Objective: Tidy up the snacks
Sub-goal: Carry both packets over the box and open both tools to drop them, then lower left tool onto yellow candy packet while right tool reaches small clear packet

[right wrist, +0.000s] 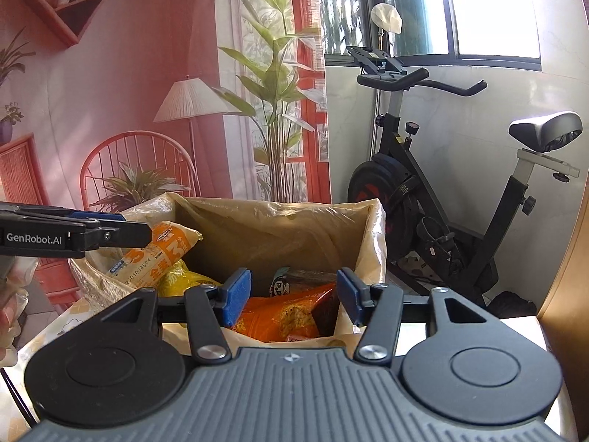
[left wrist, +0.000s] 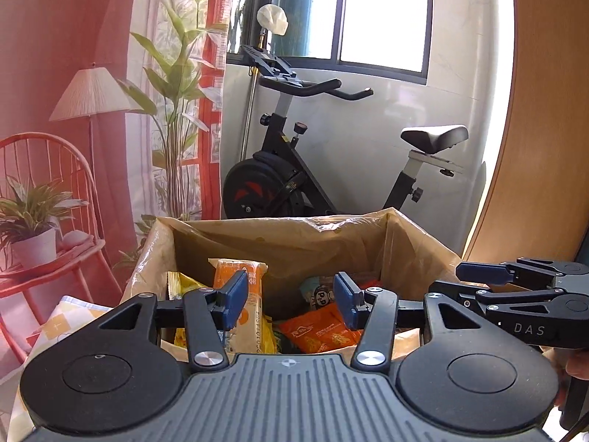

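A cardboard box (left wrist: 283,243) (right wrist: 268,235) lined with a clear plastic bag stands straight ahead and holds several snack packs. A tall orange-and-white pack (left wrist: 241,276) (right wrist: 162,254) leans at its left beside a yellow pack (left wrist: 184,283) (right wrist: 184,280). An orange packet (left wrist: 320,331) (right wrist: 279,316) lies in the middle, with a small cartoon-face packet (left wrist: 313,294) (right wrist: 283,283) behind it. My left gripper (left wrist: 291,300) (right wrist: 136,225) hovers over the box's near edge, open, with nothing between its blue pads. My right gripper (right wrist: 292,298) (left wrist: 447,280) is alongside to the right, also open and holding nothing.
The box rests on a table with a pale checked cloth (left wrist: 62,320). Behind it stand a black exercise bike (left wrist: 294,184) (right wrist: 423,199), a window and a printed backdrop of chair, lamp and plant (left wrist: 92,110). A wooden panel (left wrist: 545,147) rises at right. A hand (right wrist: 7,313) shows at the left edge.
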{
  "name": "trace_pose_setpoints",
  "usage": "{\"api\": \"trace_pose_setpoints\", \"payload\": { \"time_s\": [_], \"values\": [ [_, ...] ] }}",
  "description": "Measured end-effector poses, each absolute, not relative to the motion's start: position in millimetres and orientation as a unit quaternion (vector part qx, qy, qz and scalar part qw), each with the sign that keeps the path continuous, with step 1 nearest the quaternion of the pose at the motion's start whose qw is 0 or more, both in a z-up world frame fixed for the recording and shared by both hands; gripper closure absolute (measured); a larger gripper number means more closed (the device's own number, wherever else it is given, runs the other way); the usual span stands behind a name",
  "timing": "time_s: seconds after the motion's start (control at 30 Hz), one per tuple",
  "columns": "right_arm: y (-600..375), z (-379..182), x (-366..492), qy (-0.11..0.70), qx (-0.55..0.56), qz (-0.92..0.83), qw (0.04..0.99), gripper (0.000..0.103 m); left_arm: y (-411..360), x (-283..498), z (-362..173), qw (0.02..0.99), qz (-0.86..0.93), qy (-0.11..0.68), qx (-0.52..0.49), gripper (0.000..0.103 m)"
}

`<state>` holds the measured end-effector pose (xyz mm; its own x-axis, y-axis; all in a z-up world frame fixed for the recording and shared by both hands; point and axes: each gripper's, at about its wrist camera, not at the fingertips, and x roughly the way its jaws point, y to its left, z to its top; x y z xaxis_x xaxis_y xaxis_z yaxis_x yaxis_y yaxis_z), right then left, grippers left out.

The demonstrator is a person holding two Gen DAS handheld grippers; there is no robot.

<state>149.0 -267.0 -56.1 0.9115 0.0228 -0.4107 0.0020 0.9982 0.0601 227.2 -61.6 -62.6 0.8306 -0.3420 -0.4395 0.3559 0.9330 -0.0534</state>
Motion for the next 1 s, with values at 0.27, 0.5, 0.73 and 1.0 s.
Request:
{"api": "trace_pose_setpoints", "payload": {
  "time_s": [0.27,0.5,0.73,1.0],
  "values": [
    [-256,-50,112,0.205,0.051,0.026,0.977,0.041,-24,180,-54,0.964,-0.147,0.222,0.014,0.049],
    [-244,-54,89,0.209,0.062,0.041,0.975,0.037,12,137,-65,0.966,-0.115,0.232,-0.001,0.049],
    [-237,-79,72,0.229,0.071,0.046,0.970,0.037,38,111,-89,0.964,-0.087,0.252,-0.018,0.049],
    [-241,-116,59,0.263,0.097,0.032,0.959,0.037,55,93,-119,0.959,-0.065,0.273,-0.041,0.049]
  ]
}}
